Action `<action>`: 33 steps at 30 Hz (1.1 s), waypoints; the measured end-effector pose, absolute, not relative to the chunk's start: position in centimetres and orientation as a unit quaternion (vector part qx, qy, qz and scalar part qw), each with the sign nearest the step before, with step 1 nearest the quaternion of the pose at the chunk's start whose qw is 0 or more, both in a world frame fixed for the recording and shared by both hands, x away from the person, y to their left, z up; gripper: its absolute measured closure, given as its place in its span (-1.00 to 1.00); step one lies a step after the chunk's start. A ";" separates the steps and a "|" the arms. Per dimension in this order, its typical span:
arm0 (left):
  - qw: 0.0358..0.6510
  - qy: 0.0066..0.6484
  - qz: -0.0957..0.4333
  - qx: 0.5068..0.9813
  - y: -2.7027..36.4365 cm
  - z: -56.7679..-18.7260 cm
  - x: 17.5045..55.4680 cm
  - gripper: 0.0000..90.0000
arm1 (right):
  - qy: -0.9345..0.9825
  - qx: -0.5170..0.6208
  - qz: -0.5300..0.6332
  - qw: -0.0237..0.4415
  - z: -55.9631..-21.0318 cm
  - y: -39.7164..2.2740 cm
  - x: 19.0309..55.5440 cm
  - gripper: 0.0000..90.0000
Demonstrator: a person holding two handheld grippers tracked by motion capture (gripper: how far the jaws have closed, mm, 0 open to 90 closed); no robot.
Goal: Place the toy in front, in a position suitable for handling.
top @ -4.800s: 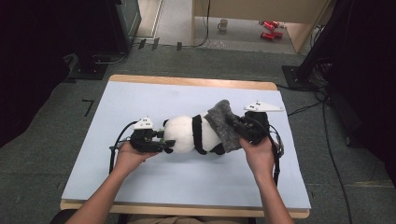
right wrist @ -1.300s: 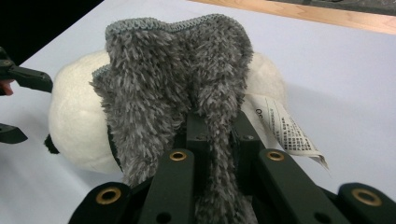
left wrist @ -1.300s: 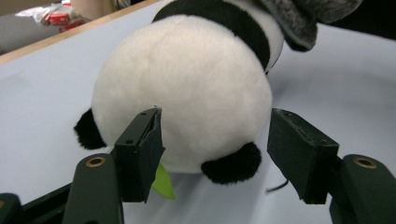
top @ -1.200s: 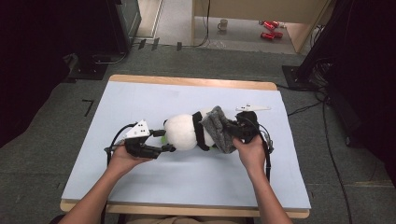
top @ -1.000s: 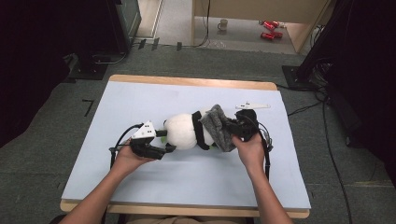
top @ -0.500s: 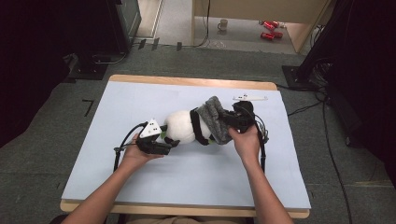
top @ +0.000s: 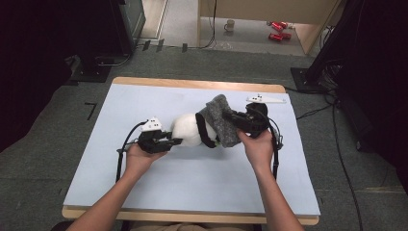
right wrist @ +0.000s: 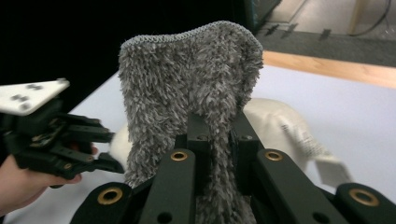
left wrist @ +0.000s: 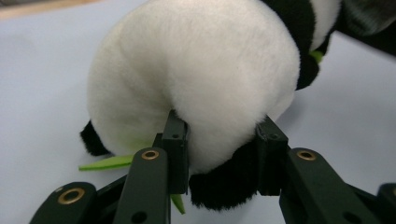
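Plush panda (top: 190,130) lies on its side near the middle of the light blue table (top: 144,192), long axis roughly 9-to-3 in the high view. Left gripper (top: 174,141) sits at the panda's 9 o'clock end, in the person's left hand (top: 139,156). Its jaws have just been closing, and in the left gripper view (left wrist: 219,154) the two black pads press into the white fur, one on each side, with a bulge of plush squeezed between them: clamped on the panda. A green felt leaf (left wrist: 105,163) pokes out under the toy at about 8 o'clock in that view, lying on the table. Right gripper (top: 231,118) is at the panda's 3 o'clock end, in the right hand (top: 260,147). In the right gripper view (right wrist: 217,135) its jaws are pinched tight on a grey fuzzy sock (right wrist: 187,93), the fabric standing up from between the pads toward 12 o'clock, with the stitched edge on top. In the high view the sock (top: 219,118) drapes over the panda's right end, touching it, around the black band. White marker plate (top: 266,99) lies on the table at about 1 o'clock from the right gripper, apart from the toy.
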State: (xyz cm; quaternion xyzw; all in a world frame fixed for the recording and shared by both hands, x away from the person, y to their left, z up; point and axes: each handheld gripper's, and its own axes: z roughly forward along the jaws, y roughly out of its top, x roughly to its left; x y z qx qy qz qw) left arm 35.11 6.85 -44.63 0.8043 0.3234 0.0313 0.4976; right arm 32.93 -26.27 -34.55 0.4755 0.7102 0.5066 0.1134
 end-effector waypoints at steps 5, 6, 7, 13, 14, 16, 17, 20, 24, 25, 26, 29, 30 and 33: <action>0.496 0.360 -0.022 0.790 7.8 -42.4 34.2 0.44 | 0.720 0.443 0.524 0.106 -32.4 -24.6 31.4 0.84; 0.491 0.361 -0.026 0.793 7.8 -42.2 33.8 0.44 | 0.721 0.435 0.529 0.104 -32.0 -24.2 31.1 0.84; 0.486 0.360 -0.027 0.796 7.6 -42.1 33.5 0.44 | 0.724 0.427 0.532 0.102 -31.7 -23.7 30.8 0.84; 0.490 0.370 -0.029 0.789 6.4 -42.8 33.0 0.42 | 0.746 0.397 0.530 0.077 -32.0 -20.4 30.2 0.84; 0.491 0.367 -0.024 0.789 6.1 -42.8 32.9 0.41 | 0.750 0.397 0.524 0.072 -32.6 -19.8 30.3 0.84; 0.491 0.362 -0.016 0.792 5.7 -42.9 32.7 0.40 | 0.755 0.398 0.517 0.062 -33.6 -19.0 30.7 0.84; 0.492 0.360 -0.011 0.793 5.5 -43.0 32.6 0.40 | 0.757 0.400 0.514 0.058 -34.0 -18.7 30.8 0.84; 0.496 0.357 -0.001 0.791 5.2 -43.0 32.3 0.38 | 0.764 0.413 0.495 0.041 -36.1 -17.9 31.5 0.84; 0.477 0.358 0.000 0.802 4.7 -43.6 32.4 0.37 | 0.780 0.413 0.464 0.072 -38.0 -17.4 32.0 0.83; 0.476 0.359 -0.001 0.803 4.6 -43.8 32.5 0.37 | 0.783 0.413 0.458 0.077 -38.2 -17.4 32.1 0.83; 0.476 0.358 0.000 0.803 4.6 -43.9 32.5 0.37 | 0.787 0.413 0.451 0.086 -38.3 -17.4 32.2 0.82; 0.478 0.350 0.004 0.805 4.6 -44.2 32.7 0.38 | 0.791 0.412 0.441 0.103 -38.5 -17.9 32.4 0.82; 0.476 0.348 0.004 0.808 4.7 -44.3 32.8 0.39 | 0.792 0.414 0.435 0.109 -38.4 -18.1 32.4 0.82; 0.480 0.344 -0.003 0.807 5.2 -44.5 33.2 0.41 | 0.794 0.425 0.410 0.143 -38.3 -19.0 32.6 0.83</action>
